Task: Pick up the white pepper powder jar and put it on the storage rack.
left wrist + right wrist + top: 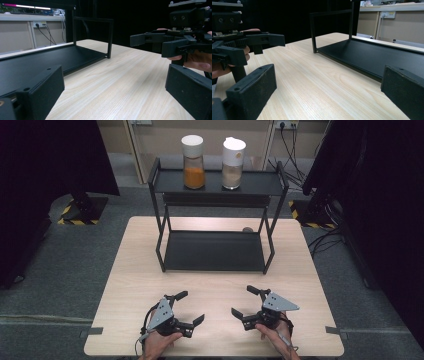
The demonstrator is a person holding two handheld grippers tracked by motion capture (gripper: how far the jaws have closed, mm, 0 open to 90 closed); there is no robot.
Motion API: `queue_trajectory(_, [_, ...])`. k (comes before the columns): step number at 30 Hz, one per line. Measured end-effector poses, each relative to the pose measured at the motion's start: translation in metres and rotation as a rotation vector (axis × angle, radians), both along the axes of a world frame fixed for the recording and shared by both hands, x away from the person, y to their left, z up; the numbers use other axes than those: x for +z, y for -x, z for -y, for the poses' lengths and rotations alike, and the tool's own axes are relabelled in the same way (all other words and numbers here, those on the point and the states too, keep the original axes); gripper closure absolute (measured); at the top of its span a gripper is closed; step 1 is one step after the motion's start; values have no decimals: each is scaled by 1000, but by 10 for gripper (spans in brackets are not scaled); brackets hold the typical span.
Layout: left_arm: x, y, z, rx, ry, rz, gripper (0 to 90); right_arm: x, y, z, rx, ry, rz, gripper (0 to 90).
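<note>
Resting near bench edge, left gripper and right gripper spread fingers, grasping nothing. Orange jar and beige jar stand far, atop rack. Best approach: reach level, square fingers around jar body.

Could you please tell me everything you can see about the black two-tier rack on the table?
The rack looks like thin black metal: four slim legs, a flat lower shelf and a railed upper shelf. It stands upright at the far middle of the wooden table. The lower shelf is bare. The upper one bears an orange-filled jar and a beige-filled jar, both white-capped.
</note>
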State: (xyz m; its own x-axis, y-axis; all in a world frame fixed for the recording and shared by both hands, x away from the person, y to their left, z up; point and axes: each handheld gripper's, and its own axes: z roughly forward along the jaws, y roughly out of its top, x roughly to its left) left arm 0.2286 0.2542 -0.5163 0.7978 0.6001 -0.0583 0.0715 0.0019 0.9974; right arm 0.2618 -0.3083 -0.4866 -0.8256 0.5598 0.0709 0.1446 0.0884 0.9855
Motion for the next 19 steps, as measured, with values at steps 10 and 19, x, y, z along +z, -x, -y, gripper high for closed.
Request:
queue_trajectory(10, [0, 0, 0, 0, -1, 1, 16, -2, -1, 1, -7, -7, -10, 4])
queue_trajectory(19, [0, 0, -1, -2, -3, 3, 16, -3, -1, 2, -7, -16, -13, 4])
